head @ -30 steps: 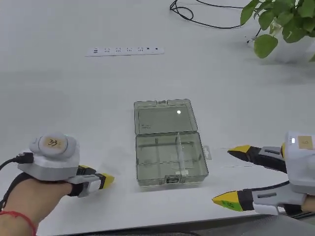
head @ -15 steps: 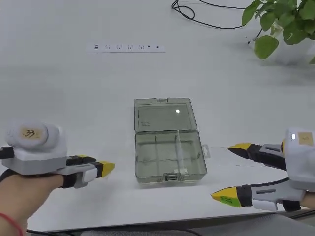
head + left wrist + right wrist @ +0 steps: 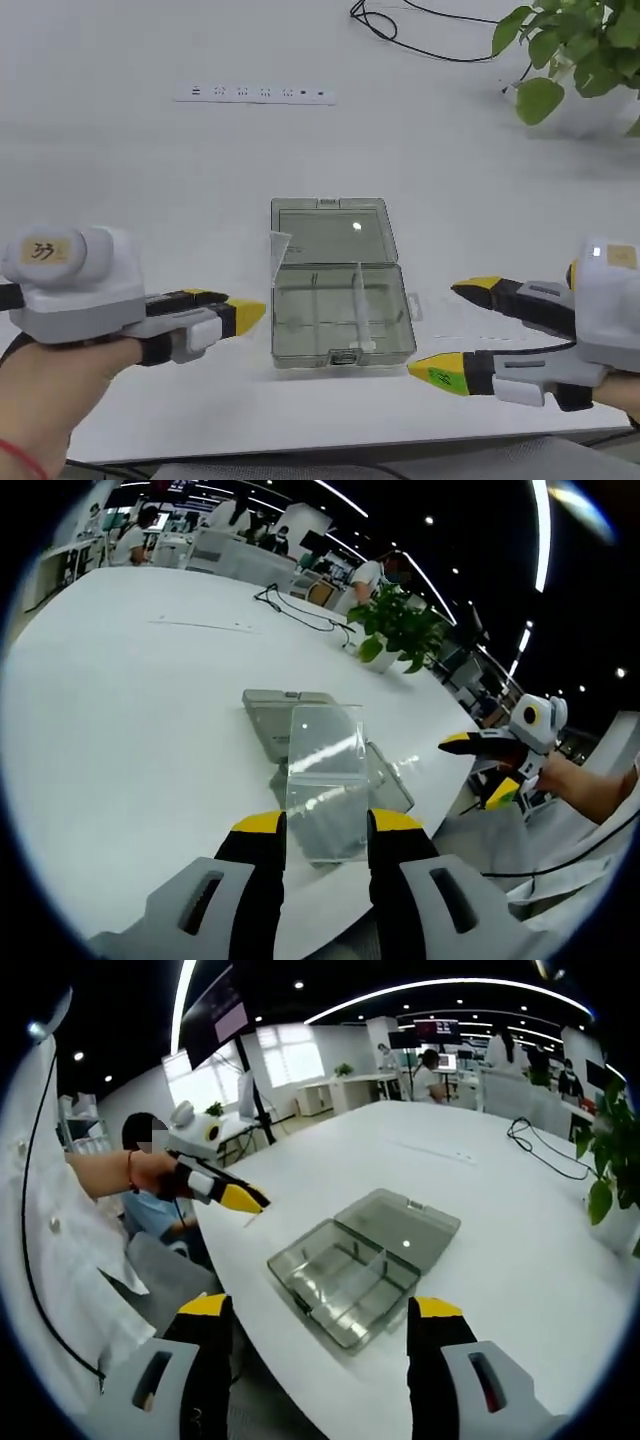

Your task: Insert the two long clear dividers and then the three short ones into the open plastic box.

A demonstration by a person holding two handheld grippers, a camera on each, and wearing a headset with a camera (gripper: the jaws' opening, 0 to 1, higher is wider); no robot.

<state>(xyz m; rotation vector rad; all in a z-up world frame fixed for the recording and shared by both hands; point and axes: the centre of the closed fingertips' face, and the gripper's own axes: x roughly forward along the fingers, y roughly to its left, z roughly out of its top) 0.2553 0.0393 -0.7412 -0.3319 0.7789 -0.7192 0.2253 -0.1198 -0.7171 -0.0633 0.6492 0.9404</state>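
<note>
Fingers (image 3: 262, 830) of our left gripper (image 3: 328, 822) are pinching a clear divider (image 3: 325, 765), which stands up between the yellow tips and reaches out ahead of them. Our right gripper (image 3: 320, 1306) has its fingers (image 3: 207, 1312) spread wide, with nothing between them.

Ahead of both pairs of fingers, between the two grippers, the plastic box (image 3: 310, 356) lies open on the white table (image 3: 150, 180), with its lid (image 3: 330, 232) flat behind it. Inside the box we see one clear strip (image 3: 362, 305) standing, which runs from the front wall to the hinge side, nearer to the right fingers.

We cannot tell whether a second strip is inside, because the clear plastic blends with the walls. Just beside the box, on the side of the right fingers, a clear piece (image 3: 413, 303) lies on the table, too faint to name. In the head view the held divider is only a faint outline off the left fingertips.
</note>
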